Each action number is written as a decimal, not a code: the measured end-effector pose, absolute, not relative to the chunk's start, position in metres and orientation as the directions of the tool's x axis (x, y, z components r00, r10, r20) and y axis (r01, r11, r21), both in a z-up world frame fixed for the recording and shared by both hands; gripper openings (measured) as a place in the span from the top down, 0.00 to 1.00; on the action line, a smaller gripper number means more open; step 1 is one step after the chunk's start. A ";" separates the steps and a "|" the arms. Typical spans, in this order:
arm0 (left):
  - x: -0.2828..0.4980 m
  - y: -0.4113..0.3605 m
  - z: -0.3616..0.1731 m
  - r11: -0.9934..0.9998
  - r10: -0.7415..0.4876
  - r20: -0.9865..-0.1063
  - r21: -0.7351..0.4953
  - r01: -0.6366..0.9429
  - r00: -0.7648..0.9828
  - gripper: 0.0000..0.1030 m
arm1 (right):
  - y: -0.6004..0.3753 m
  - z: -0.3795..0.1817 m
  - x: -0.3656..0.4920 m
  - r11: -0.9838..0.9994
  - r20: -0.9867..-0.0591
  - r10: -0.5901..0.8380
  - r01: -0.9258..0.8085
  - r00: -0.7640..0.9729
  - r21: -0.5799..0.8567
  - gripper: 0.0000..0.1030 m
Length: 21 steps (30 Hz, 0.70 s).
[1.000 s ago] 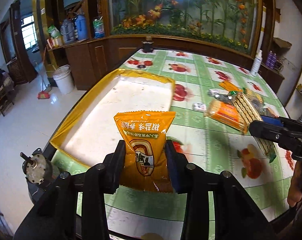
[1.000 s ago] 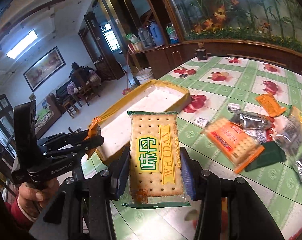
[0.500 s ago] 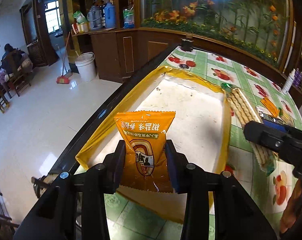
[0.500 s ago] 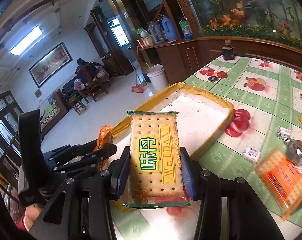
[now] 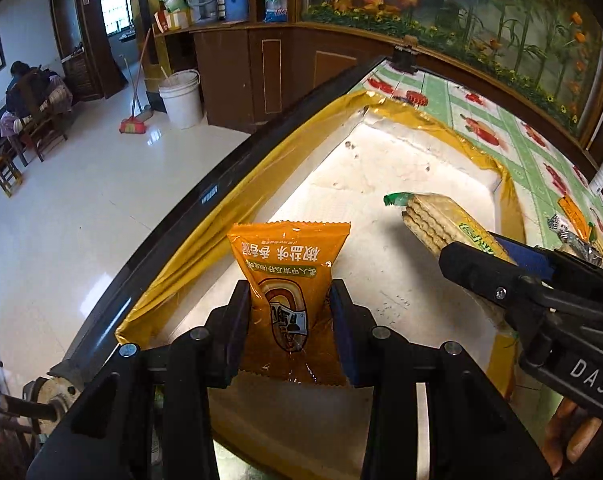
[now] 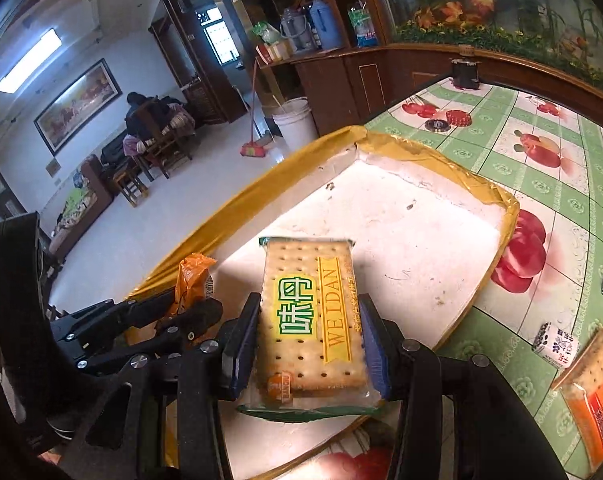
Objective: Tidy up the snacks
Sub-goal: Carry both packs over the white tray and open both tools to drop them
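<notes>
My left gripper (image 5: 288, 320) is shut on an orange snack packet (image 5: 289, 280) and holds it over the near end of a white tray with a gold-taped rim (image 5: 205, 236). My right gripper (image 6: 307, 344) is shut on a green-edged cracker pack marked WEIDAN (image 6: 311, 320), also above the tray (image 6: 453, 168). In the left wrist view the right gripper (image 5: 453, 258) and its cracker pack (image 5: 433, 216) come in from the right. In the right wrist view the left gripper (image 6: 189, 312) and the orange packet (image 6: 191, 276) are at the left.
The tray lies on a table with a green fruit-print cloth (image 6: 549, 184), beside its left edge (image 5: 205, 200). More snacks lie on the cloth to the right: an orange cracker pack (image 6: 593, 396) and small wrapped candies (image 6: 555, 344). A dark jar (image 6: 465, 72) stands at the far end.
Both grippers have moved left from over the cloth to above the tray, each still holding its snack. The loose snacks have slid off to the right of both views.
</notes>
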<state>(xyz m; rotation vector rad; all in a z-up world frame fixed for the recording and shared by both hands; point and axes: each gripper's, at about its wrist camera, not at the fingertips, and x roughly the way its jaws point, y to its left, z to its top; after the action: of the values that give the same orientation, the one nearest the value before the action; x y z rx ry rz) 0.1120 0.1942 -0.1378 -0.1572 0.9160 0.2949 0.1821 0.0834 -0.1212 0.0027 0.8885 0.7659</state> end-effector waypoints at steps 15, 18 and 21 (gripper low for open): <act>0.100 0.173 -0.119 0.950 0.196 -0.773 -0.002 -0.311 0.604 0.26 | 0.043 -0.110 0.175 0.777 -0.669 0.581 -0.562 0.464 0.285 0.44; 0.092 0.159 -0.108 0.959 0.178 -0.749 -0.013 -0.283 0.638 0.21 | 0.006 -0.101 0.170 0.803 -0.647 0.566 -0.519 0.510 0.293 0.39; 0.088 0.143 -0.100 0.969 0.151 -0.739 -0.022 -0.248 0.657 0.19 | -0.029 -0.097 0.167 0.826 -0.638 0.549 -0.466 0.540 0.316 0.39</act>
<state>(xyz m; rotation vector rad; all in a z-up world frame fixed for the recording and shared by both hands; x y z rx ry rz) 0.0876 0.1428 -0.1003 -0.1248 0.8244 0.2265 0.1670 -0.0292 -0.0967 0.1131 0.7975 0.6044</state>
